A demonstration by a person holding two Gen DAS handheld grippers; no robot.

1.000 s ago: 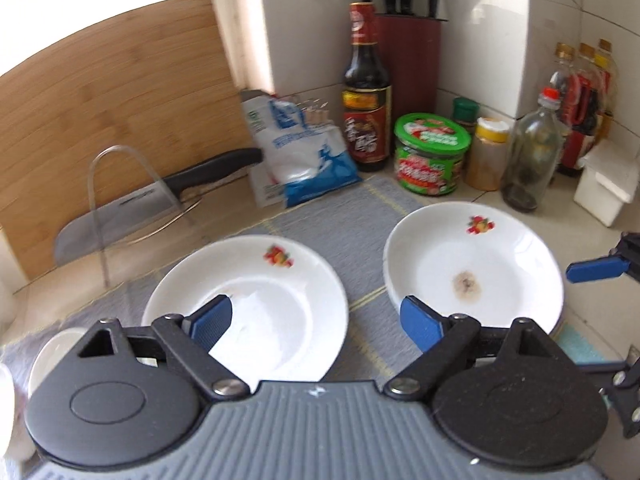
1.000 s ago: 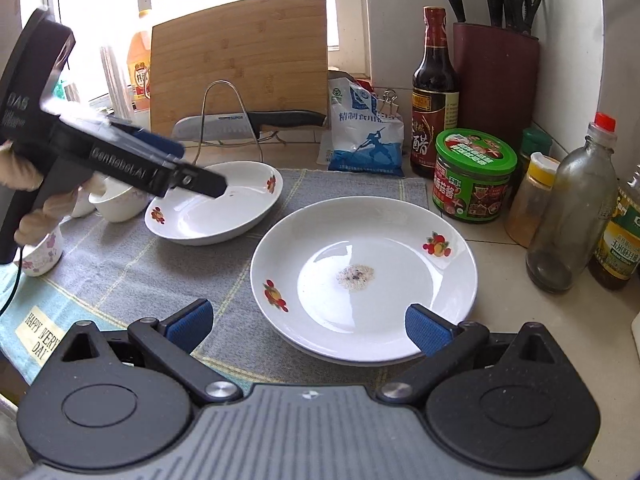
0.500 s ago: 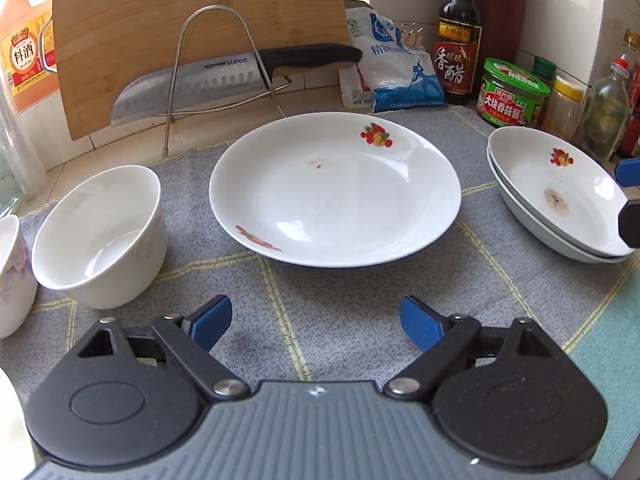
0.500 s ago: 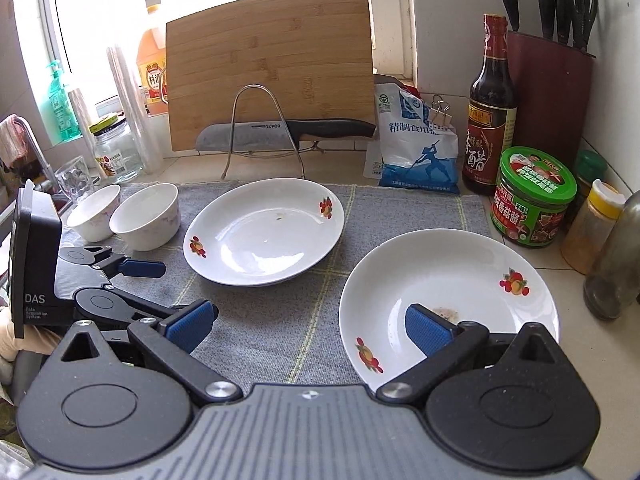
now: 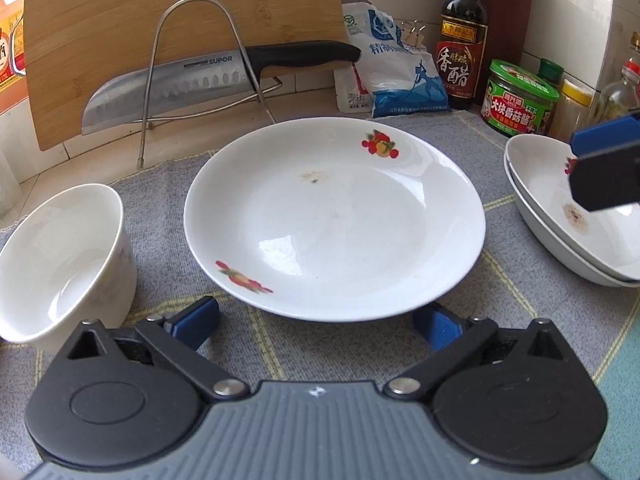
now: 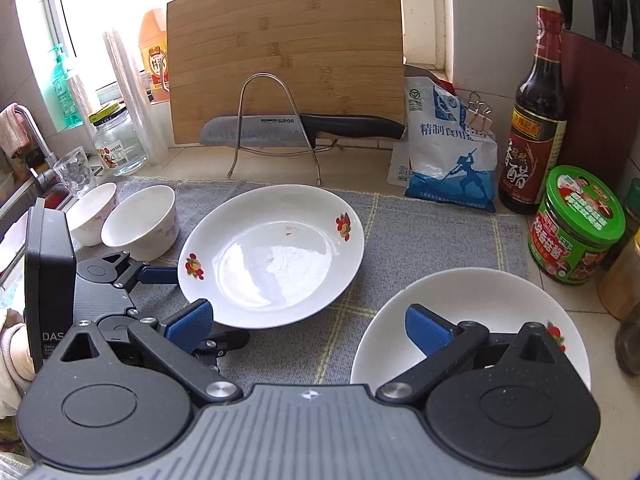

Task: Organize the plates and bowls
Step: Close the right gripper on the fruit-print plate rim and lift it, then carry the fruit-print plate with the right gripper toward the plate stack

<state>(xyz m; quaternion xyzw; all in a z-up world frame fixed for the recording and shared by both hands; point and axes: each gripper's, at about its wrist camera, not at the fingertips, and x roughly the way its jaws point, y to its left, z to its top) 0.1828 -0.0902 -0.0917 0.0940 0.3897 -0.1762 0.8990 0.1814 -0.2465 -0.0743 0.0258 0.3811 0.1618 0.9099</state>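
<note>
A white plate (image 5: 336, 220) with fruit prints lies mid-mat, also seen in the right wrist view (image 6: 272, 256). My left gripper (image 5: 316, 322) is low at its near rim. Its jaws are opening and the rim lies between the pads, which do not press on it. Two stacked plates (image 5: 560, 240) sit to the right. My right gripper (image 6: 308, 324) hangs open and empty, its right finger over that stack (image 6: 480, 300). A white bowl (image 5: 60, 256) stands left of the plate, with a second bowl (image 6: 92, 216) behind it.
The dishes rest on a grey mat (image 6: 420, 232). Behind stand a bamboo cutting board (image 6: 284, 40), a knife (image 6: 300, 128) on a wire rack, a salt bag (image 6: 448, 152), a vinegar bottle (image 6: 536, 120) and a green-lidded jar (image 6: 576, 228). A glass jar (image 6: 118, 140) and a tumbler (image 6: 76, 172) stand far left.
The left gripper has come down from above both plates to the centre plate's near rim, and its jaws now stand wider. The right gripper has shifted left, leaving the stack at its right finger.
</note>
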